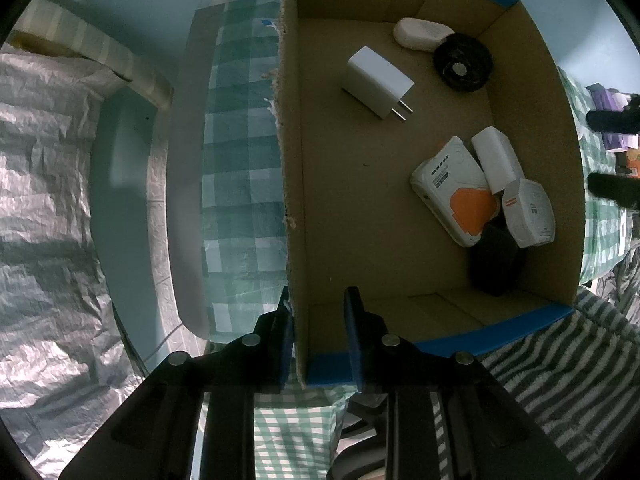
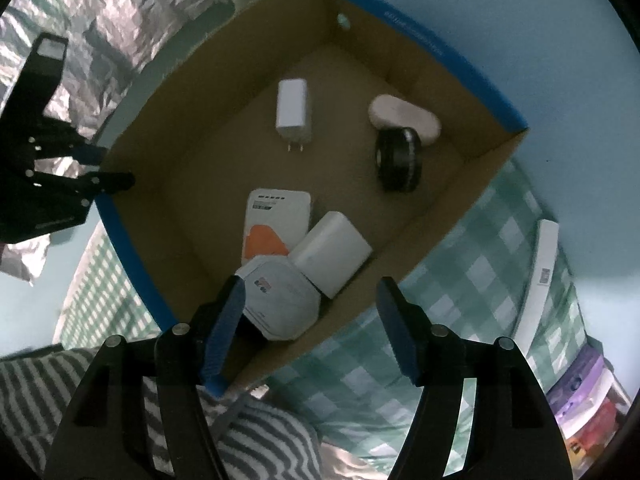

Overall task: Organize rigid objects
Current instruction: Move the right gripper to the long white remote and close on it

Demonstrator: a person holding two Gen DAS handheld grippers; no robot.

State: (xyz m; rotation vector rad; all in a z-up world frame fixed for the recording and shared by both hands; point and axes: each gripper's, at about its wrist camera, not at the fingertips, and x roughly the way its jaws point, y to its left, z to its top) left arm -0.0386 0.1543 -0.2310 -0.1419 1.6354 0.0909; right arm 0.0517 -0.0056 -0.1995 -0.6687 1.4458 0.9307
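Left gripper [image 1: 318, 336]: jaws straddle the cardboard box [image 1: 298, 184] wall, not fully closed. Right gripper [image 2: 316, 330]: wide open, empty; white hexagonal adapter [image 2: 280, 300] at 10 o'clock, beside its left finger.

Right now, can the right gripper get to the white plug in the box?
Probably yes. The right hand-held gripper is open and empty above the box, which has no lid. The white plug lies alone on the floor with nothing over it.
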